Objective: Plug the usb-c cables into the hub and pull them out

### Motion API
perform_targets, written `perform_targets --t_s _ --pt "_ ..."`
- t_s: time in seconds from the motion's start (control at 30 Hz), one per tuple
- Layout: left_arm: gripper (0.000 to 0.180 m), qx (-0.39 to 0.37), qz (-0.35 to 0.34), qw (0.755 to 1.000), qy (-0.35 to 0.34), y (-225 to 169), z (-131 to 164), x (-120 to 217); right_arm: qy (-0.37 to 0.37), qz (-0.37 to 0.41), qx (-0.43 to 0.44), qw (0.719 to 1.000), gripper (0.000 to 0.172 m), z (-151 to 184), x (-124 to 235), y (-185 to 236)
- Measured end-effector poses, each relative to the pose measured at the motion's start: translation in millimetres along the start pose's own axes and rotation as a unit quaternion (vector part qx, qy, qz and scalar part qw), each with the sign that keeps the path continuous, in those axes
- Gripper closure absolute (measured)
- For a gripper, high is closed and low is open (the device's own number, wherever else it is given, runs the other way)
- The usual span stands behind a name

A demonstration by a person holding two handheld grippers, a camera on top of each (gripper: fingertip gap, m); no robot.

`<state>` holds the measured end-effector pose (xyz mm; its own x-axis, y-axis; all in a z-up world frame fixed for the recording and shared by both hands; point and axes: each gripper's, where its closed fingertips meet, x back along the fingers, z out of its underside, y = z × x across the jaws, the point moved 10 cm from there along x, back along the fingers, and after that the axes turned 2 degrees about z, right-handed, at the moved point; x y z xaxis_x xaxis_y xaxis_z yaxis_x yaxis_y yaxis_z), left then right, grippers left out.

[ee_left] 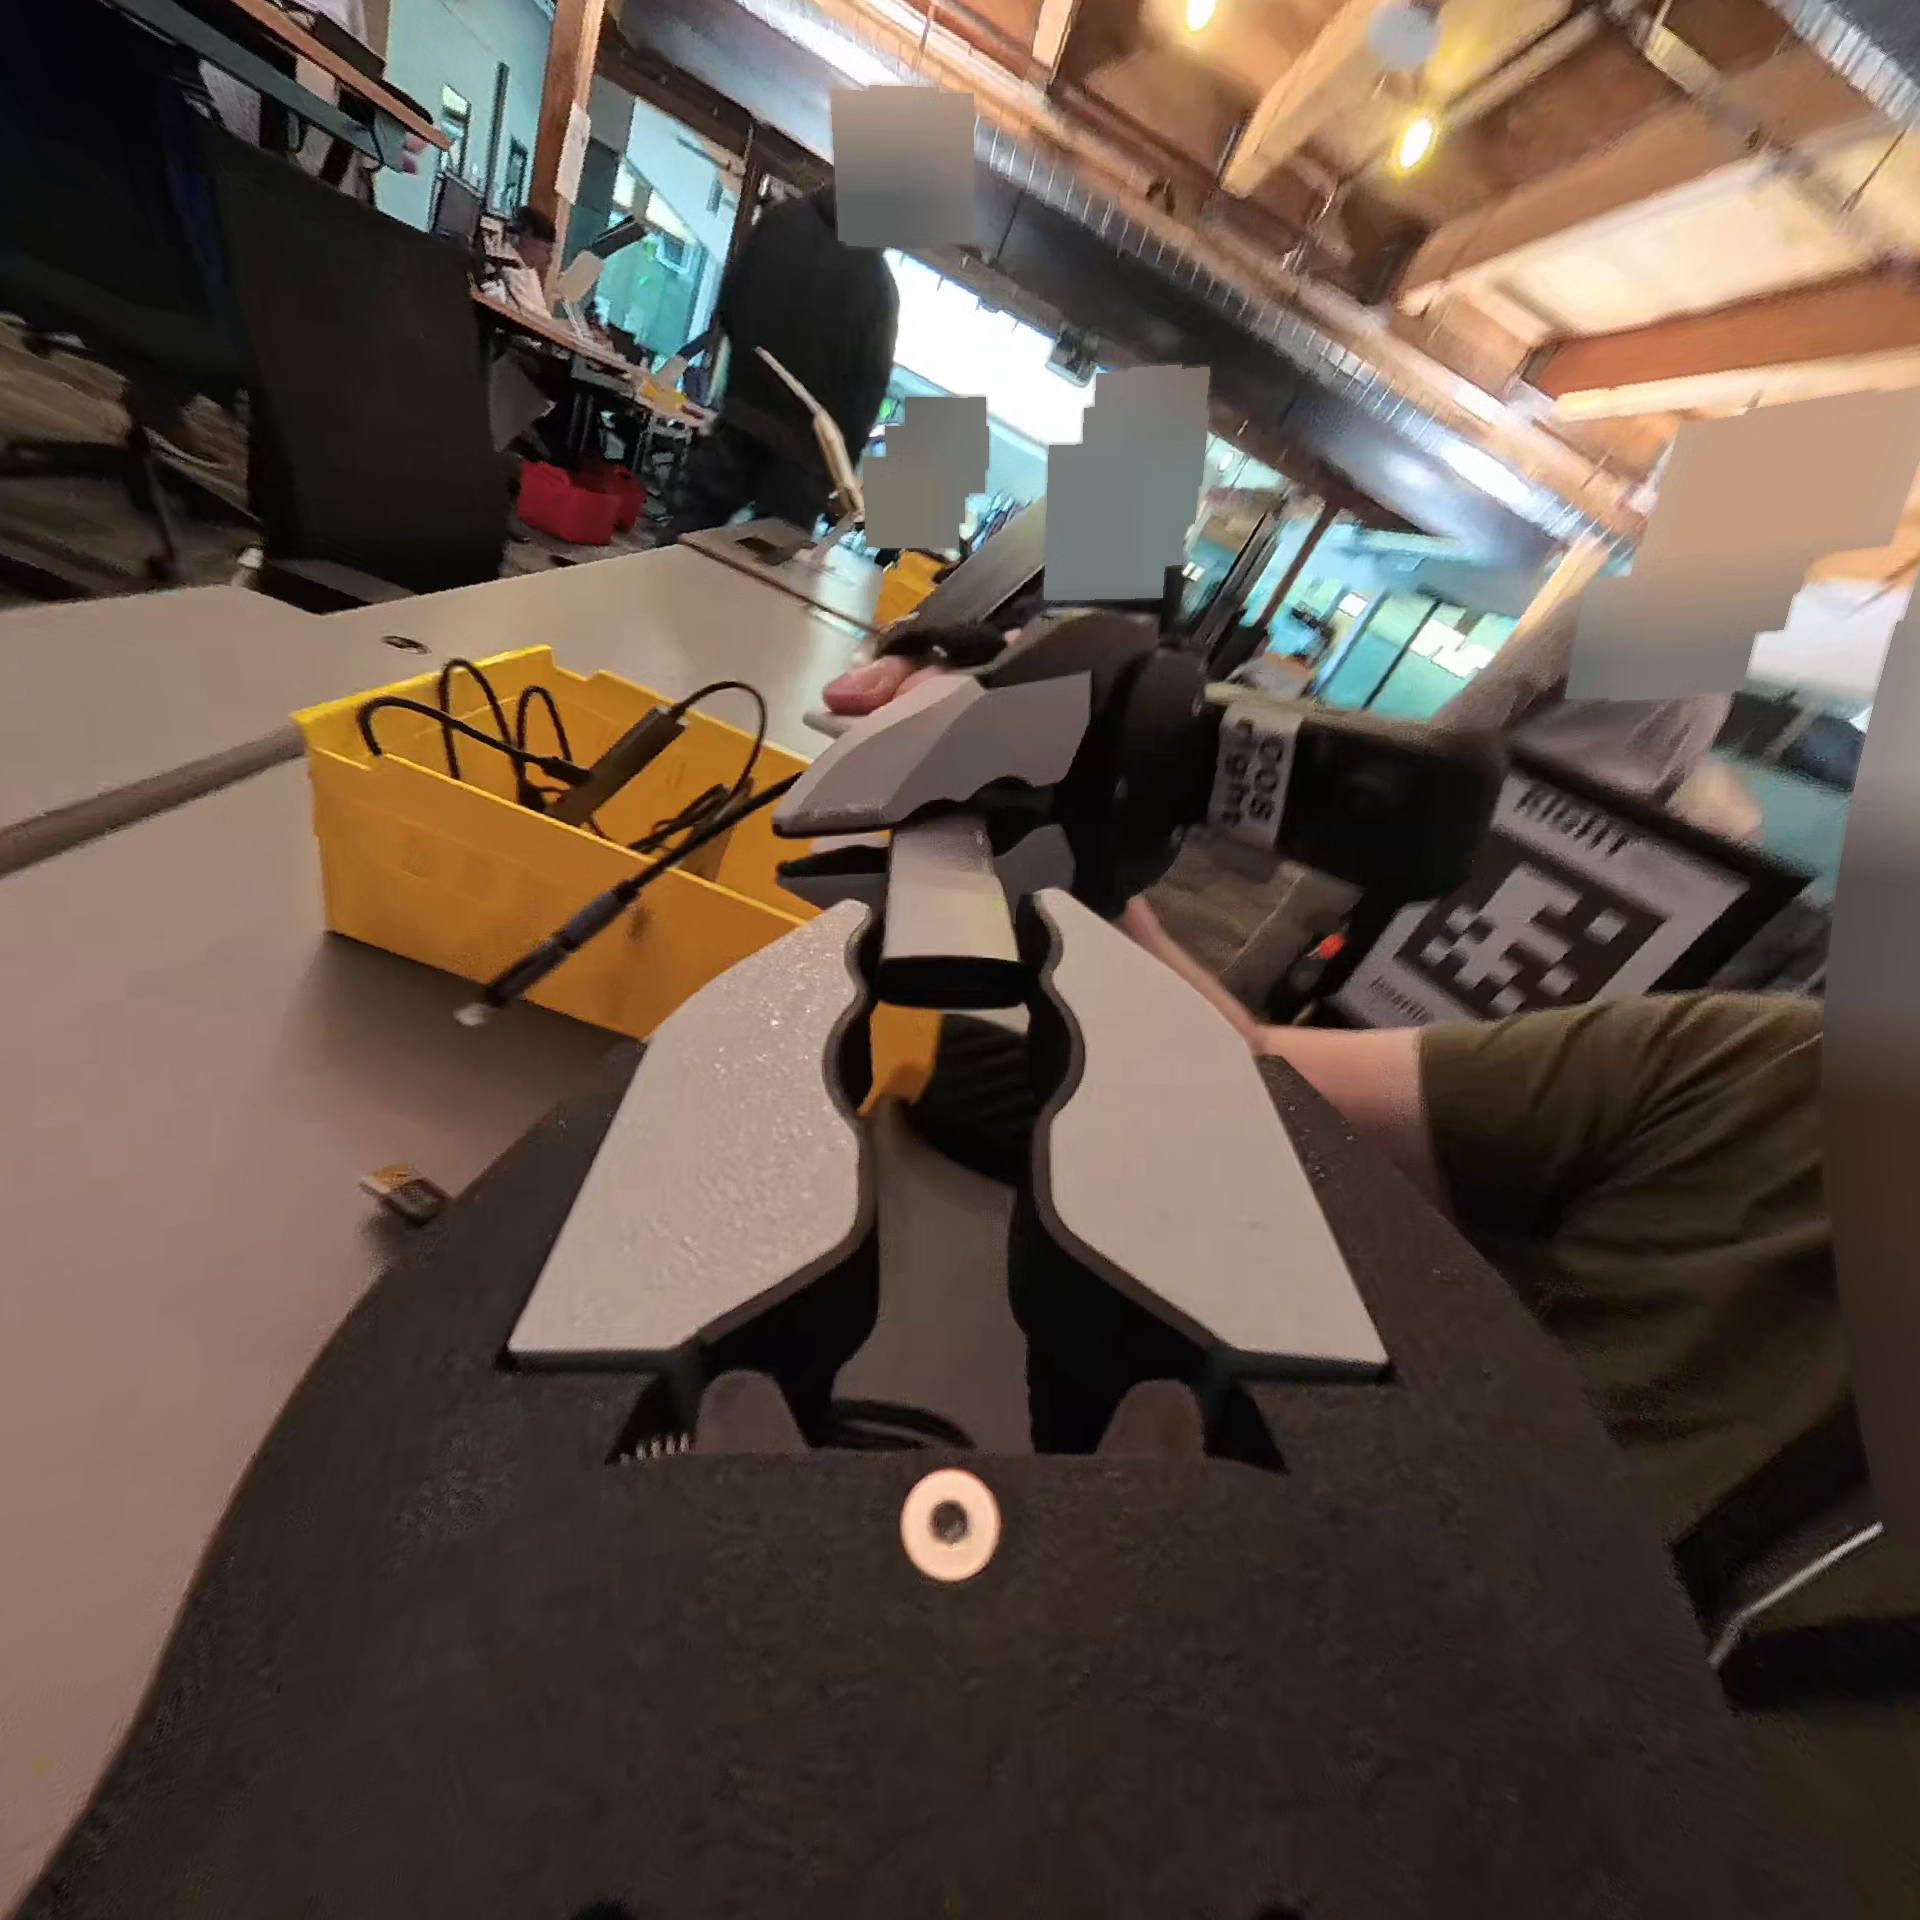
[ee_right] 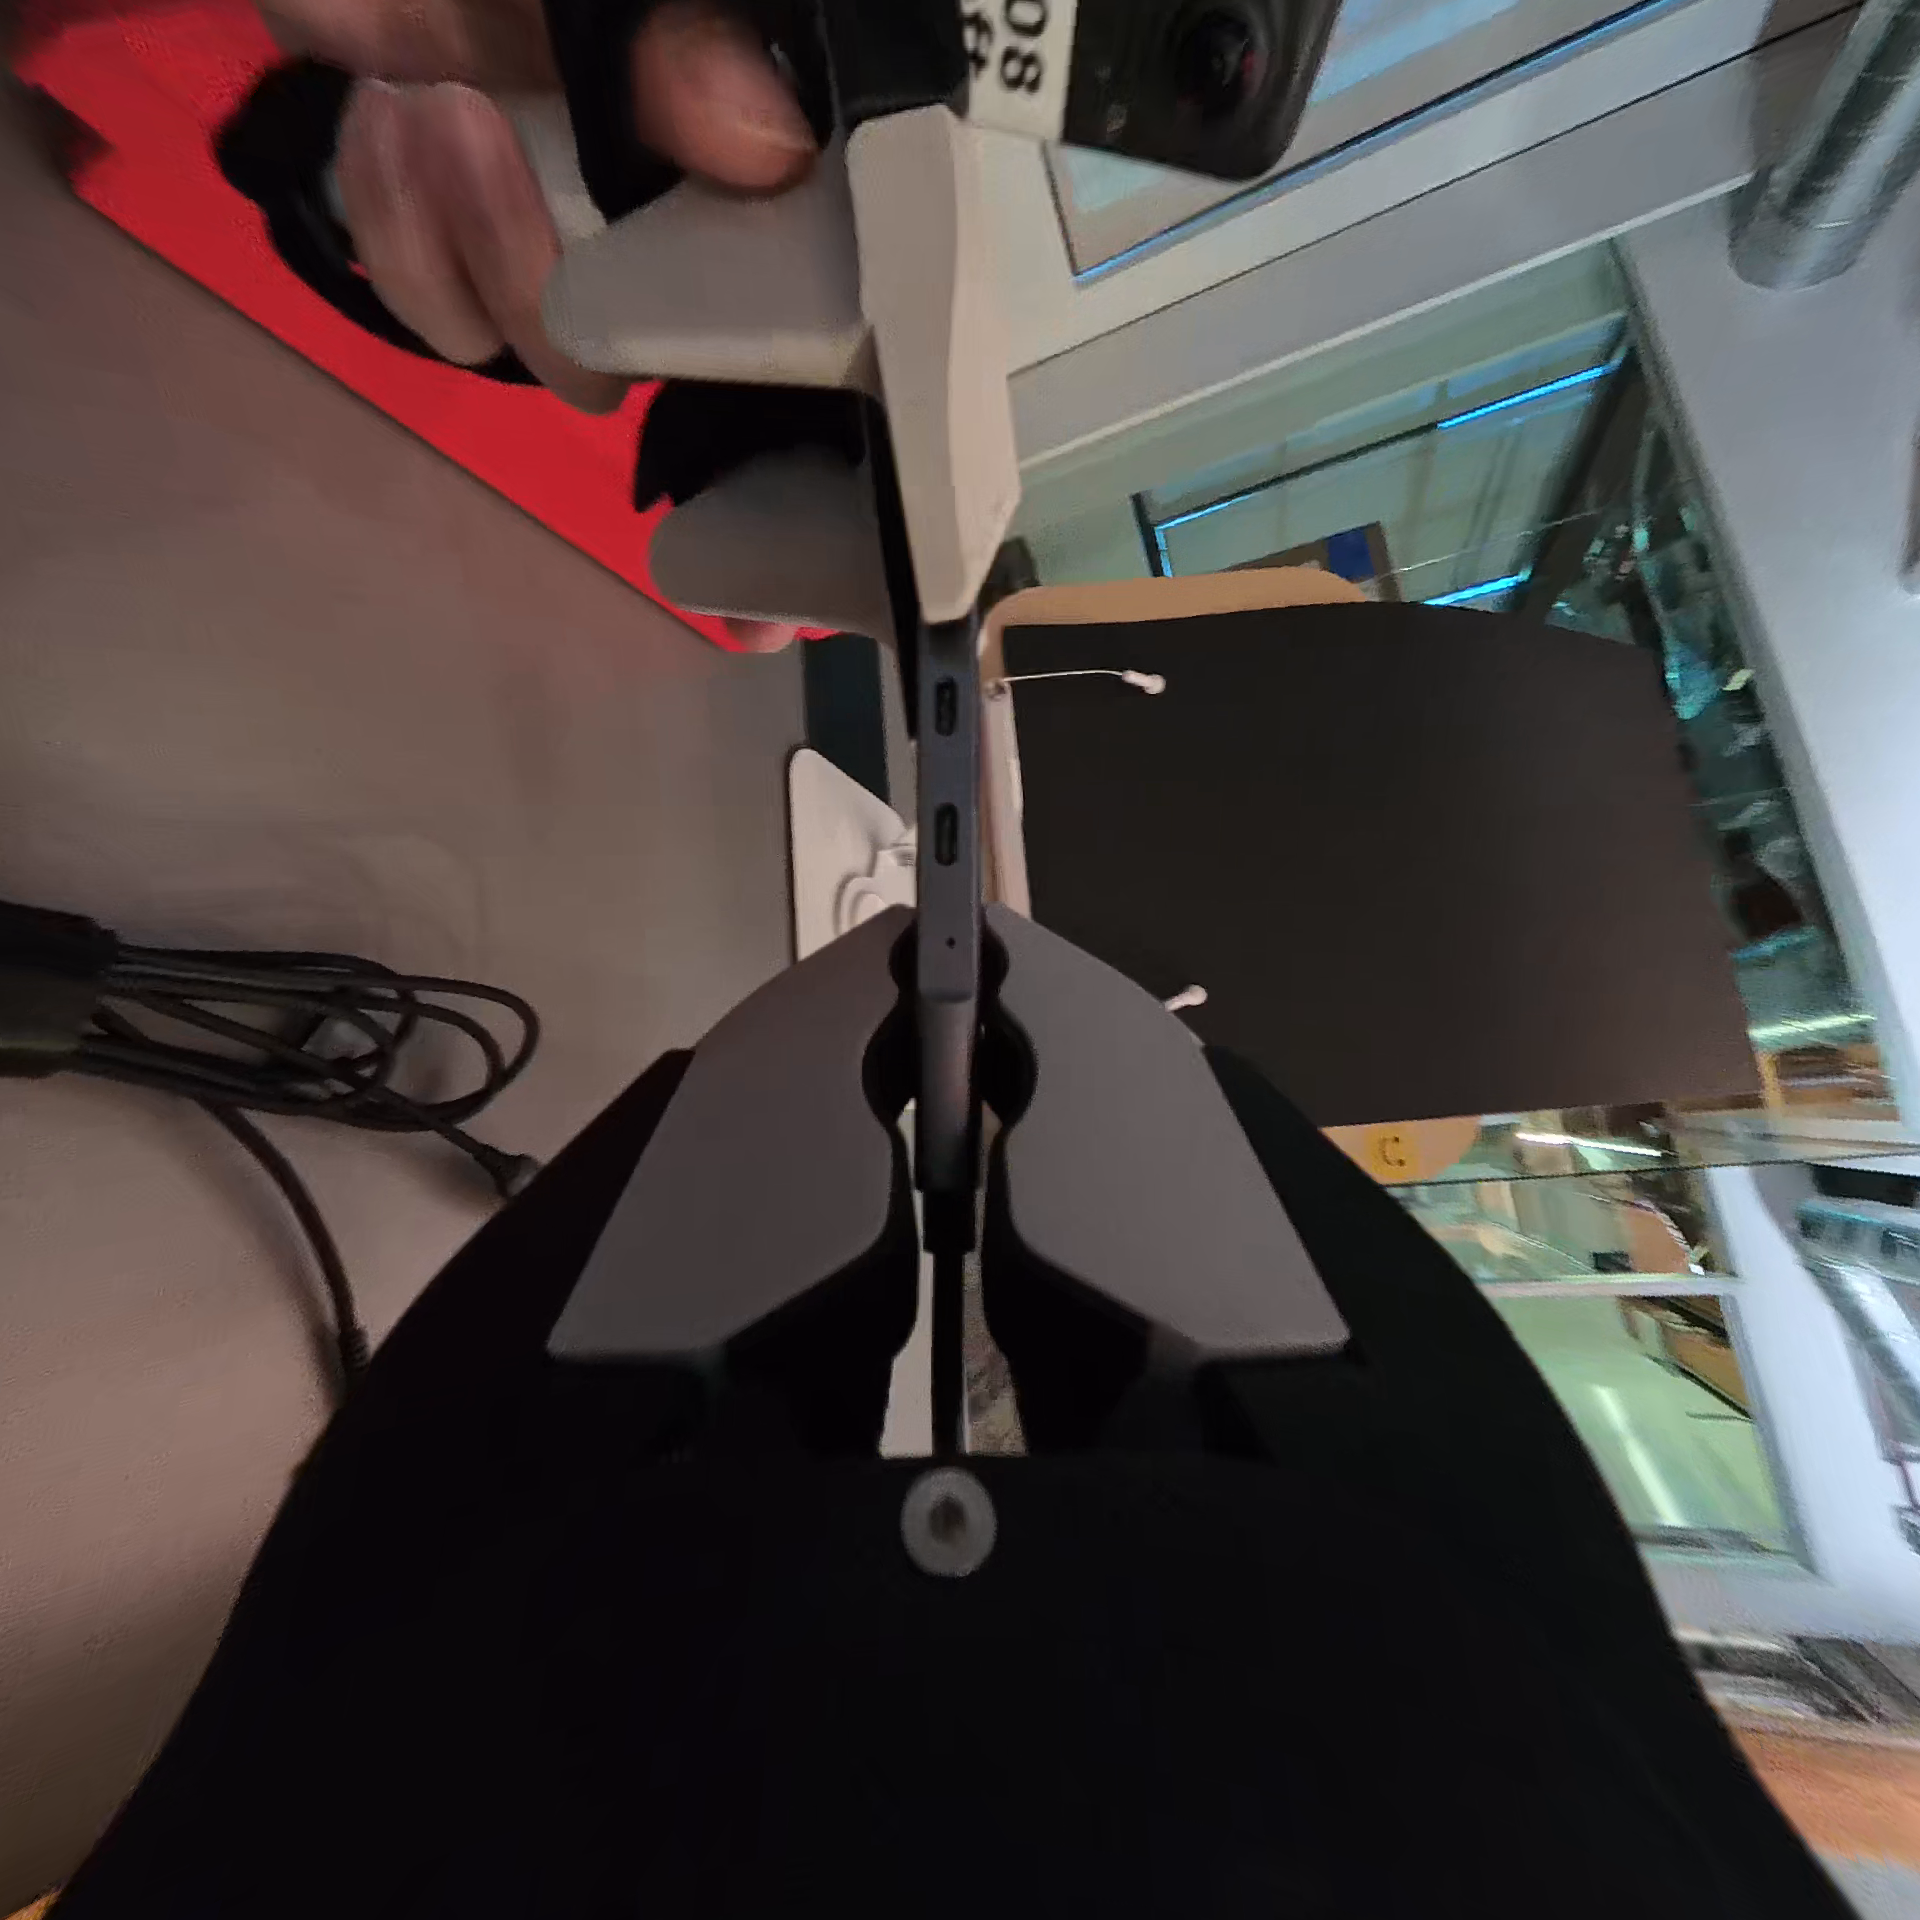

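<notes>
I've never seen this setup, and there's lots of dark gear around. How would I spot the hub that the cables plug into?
Find the two grey-fingered grippers meeting above the table. The hub is the slim dark grey bar bridging them, each end pinched by one gripper. Unlike the black cables below, it is rigid, with two small oval ports along its edge.

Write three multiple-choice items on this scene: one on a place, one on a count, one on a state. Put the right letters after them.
1. In the left wrist view, where do the coiled black cables lie?
A. in a yellow bin
B. on the floor
C. on a chair

2. In the right wrist view, how many ports show on the hub's edge?
A. none
B. two
C. five

3. What state are those ports in?
A. both plugged
B. taped over
C. both empty

Answers:
1 A: the black cables coil inside the yellow bin.
2 B: the hub shows two ports on its edge.
3 C: both slots are open, with no plug in either.
</notes>
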<state>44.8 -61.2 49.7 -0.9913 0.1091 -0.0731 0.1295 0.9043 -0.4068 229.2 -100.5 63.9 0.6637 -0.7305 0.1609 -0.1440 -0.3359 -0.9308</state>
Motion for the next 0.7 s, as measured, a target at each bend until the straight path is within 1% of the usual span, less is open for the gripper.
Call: perform_targets --t_s 0.07,0.17,0.23,0.37,0.5,0.53,0.57,0.7 --pt "0.156 -0.052 -0.020 0.998 0.029 -5.9 -0.7 -0.2 -0.003 -0.015 -0.009 1.000 0.164 0.0 1.5 -0.7" --pt "0.146 -0.092 -0.029 0.994 0.061 -14.9 -1.9 -1.3 -0.008 -0.024 -0.006 1.000 0.164 -1.7 2.3 0.0" --pt "0.145 -0.097 -0.026 0.993 0.066 -18.9 -2.1 -3.2 -0.014 -0.023 0.009 1.000 0.164 -3.5 2.5 2.1" --pt "0.145 -0.085 -0.015 0.994 0.070 -19.6 0.2 -6.9 -0.017 -0.002 0.037 0.999 0.164 -7.6 1.9 4.5" --pt "0.146 -0.112 -0.019 0.991 0.073 -21.5 2.0 -9.2 -0.028 0.010 0.048 0.998 0.164 -10.1 2.4 5.5" --pt "0.152 -0.120 -0.028 0.989 0.077 -22.0 2.5 -10.1 -0.030 0.011 0.052 0.998 0.164 -10.4 2.3 6.2" --pt "0.154 -0.131 -0.038 0.987 0.081 -22.2 3.1 -10.4 -0.032 0.008 0.054 0.998 0.164 -10.4 2.1 7.0" --pt "0.155 -0.156 -0.055 0.982 0.092 -24.1 4.2 -11.2 -0.033 0.012 0.065 0.997 0.164 -9.8 2.1 8.4"
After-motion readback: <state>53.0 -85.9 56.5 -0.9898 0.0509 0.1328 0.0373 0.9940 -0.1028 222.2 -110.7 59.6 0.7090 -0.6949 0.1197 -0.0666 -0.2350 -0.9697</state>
